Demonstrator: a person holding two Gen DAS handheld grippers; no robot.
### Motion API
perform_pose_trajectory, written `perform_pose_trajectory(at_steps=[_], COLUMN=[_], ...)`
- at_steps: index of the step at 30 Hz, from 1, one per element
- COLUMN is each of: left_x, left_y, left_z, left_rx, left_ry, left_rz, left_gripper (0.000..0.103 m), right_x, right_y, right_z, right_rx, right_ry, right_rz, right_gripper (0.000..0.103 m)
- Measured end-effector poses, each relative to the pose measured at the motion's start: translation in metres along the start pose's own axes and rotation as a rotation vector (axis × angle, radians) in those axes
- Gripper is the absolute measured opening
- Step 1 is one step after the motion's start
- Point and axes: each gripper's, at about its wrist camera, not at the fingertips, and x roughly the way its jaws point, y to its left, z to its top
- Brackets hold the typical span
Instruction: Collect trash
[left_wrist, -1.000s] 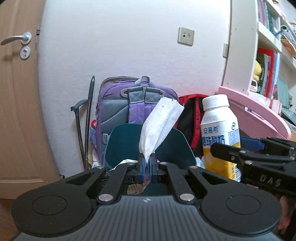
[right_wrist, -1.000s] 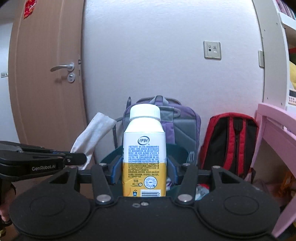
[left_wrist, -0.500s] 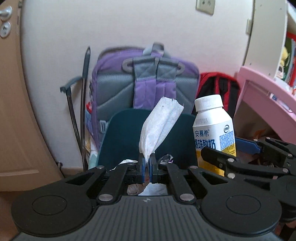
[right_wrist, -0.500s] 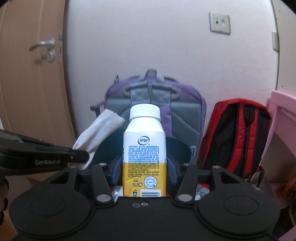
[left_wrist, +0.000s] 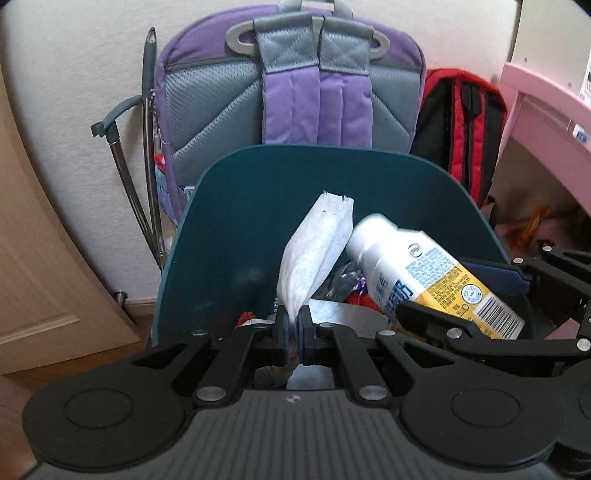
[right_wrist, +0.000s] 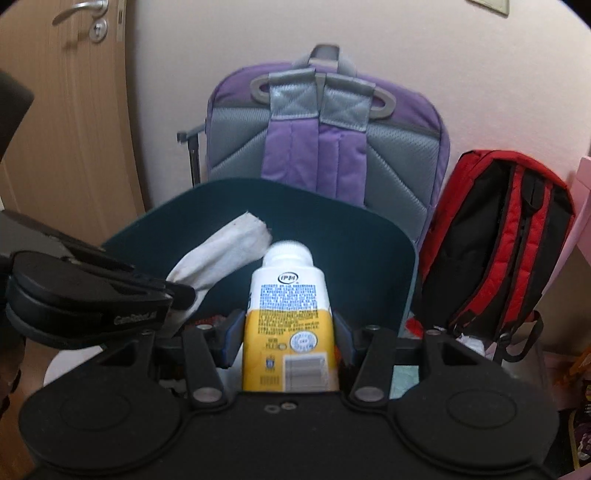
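White tissue (left_wrist: 314, 251): clamped by left gripper (left_wrist: 291, 332), over teal bin (left_wrist: 236, 229).
Bottle (right_wrist: 290, 325): clamped by right gripper (right_wrist: 286, 339), tilted over bin.

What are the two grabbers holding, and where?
Left gripper pinches the tissue at its bottom end. Right gripper squeezes the bottle around its yellow lower body.

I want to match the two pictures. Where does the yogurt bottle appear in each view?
Left wrist view: the yogurt bottle is right of centre, tilted, cap toward the upper left, over the teal bin.
Right wrist view: the bottle stands at centre, clamped in the right hand-held gripper.
Shared landmark: the purple backpack behind the bin.
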Motion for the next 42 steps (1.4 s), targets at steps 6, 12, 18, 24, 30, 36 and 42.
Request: perform_pose_trajectory(at_steps=[6, 12, 18, 24, 30, 36, 42], left_x=[0.007, -0.001, -0.012, -0.032, -0.067, -0.115, -0.166], left_y=[-0.001, -0.001, -0.005, -0.009, -0.009, -0.013, -0.019], left_z=[-0.002, -0.003, -0.005, -0.01, -0.019, -0.032, -0.053], left_rx=[0.0, -0.018, -0.038, -0.045, -0.075, -0.061, -0.049], left_ry=[0.041, 0.045, 0.04, 0.022, -0.051, -0.154, -0.26], left_rz=[-0.01, -0.015, -0.028, -0.029, -0.036, -0.019, -0.018], left_gripper=[0.004, 0.006, 0.009, 0.042, 0.07, 0.075, 0.08], right_x=[0.005, 0.001, -0.019, -0.045, -0.083, -0.127, -0.169], right_y=[0.001, 0.001, 0.0, -0.006, -0.014, -0.013, -0.003], right_z=[-0.004, -0.004, -0.004, -0.003, -0.006, -0.011, -0.016], right_rx=[-0.014, -0.007, -0.006, 0.016, 0.061, 0.065, 0.07], right_ry=[0.041, 0.053, 0.045, 0.007, -0.044, -0.118, -0.182], right_rz=[-0.009, -0.005, -0.007, -0.024, -0.019, -0.004, 0.041], right_gripper=[0.052, 0.052, 0.052, 0.054, 0.054, 0.054, 0.055])
